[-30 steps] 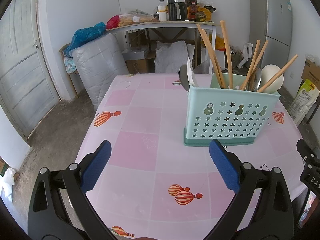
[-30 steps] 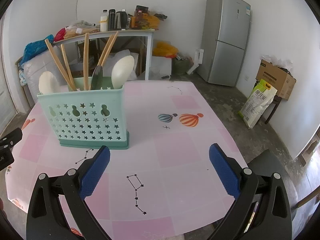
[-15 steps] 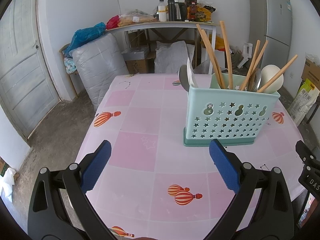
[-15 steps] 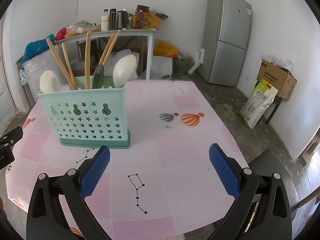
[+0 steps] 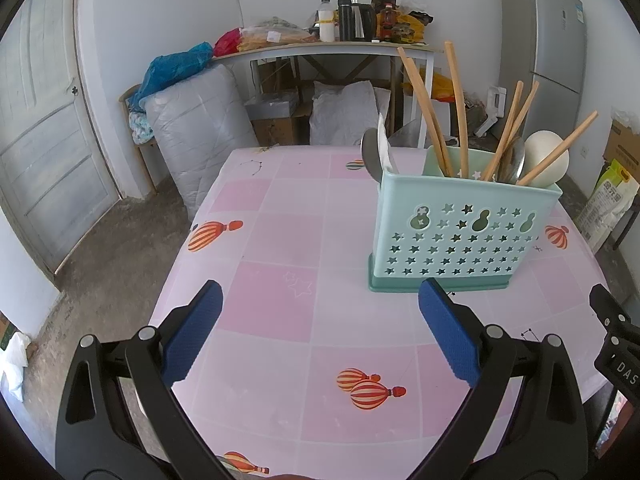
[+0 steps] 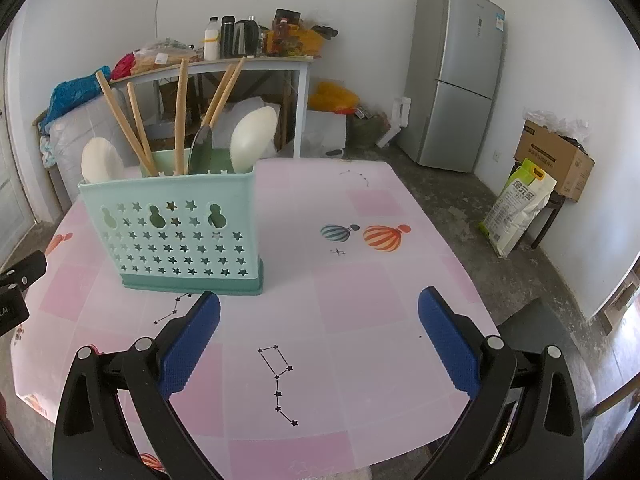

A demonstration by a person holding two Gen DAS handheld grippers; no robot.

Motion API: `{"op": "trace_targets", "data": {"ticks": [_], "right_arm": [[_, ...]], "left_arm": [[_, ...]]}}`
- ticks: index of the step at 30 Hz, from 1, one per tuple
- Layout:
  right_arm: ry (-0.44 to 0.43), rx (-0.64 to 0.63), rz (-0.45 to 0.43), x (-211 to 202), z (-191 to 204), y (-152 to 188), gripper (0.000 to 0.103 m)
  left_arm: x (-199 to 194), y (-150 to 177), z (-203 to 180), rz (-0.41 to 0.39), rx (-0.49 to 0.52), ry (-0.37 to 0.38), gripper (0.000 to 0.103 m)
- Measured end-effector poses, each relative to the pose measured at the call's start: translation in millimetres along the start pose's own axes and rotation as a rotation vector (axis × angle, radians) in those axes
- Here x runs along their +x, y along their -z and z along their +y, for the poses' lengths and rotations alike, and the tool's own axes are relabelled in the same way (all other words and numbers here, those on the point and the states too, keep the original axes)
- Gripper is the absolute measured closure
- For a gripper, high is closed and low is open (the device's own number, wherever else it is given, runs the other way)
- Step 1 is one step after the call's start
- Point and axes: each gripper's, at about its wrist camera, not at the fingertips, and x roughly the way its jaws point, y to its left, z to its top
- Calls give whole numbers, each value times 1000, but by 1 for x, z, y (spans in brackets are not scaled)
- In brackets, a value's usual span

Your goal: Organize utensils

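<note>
I see the surface [image 5: 280, 240] under a pink checked cloth printed with hot-air balloons and star patterns. On it stands the mint-green utensil caddy [image 5: 460, 236], upright, its front wall pierced with stars and gourd shapes, toward the far side, between my two views. In it stand wooden chopsticks [image 6: 180, 112] leaning at angles, white spoons [image 6: 252, 138] bowl up, and a metal spoon [image 5: 370, 156] at one end. My left claw [image 5: 320, 336] hangs released and empty over the cloth, near the caddy's base; my right claw [image 6: 320, 340] is likewise spread, holding nothing.
</note>
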Motion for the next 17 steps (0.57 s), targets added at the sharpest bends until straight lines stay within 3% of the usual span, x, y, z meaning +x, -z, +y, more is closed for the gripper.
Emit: {"op": "trace_targets", "data": {"ticks": [17], "right_arm": [[-1,-1,4,2,3,1,6]], "left_arm": [[1,2,4,12,-9,-2,9]]}}
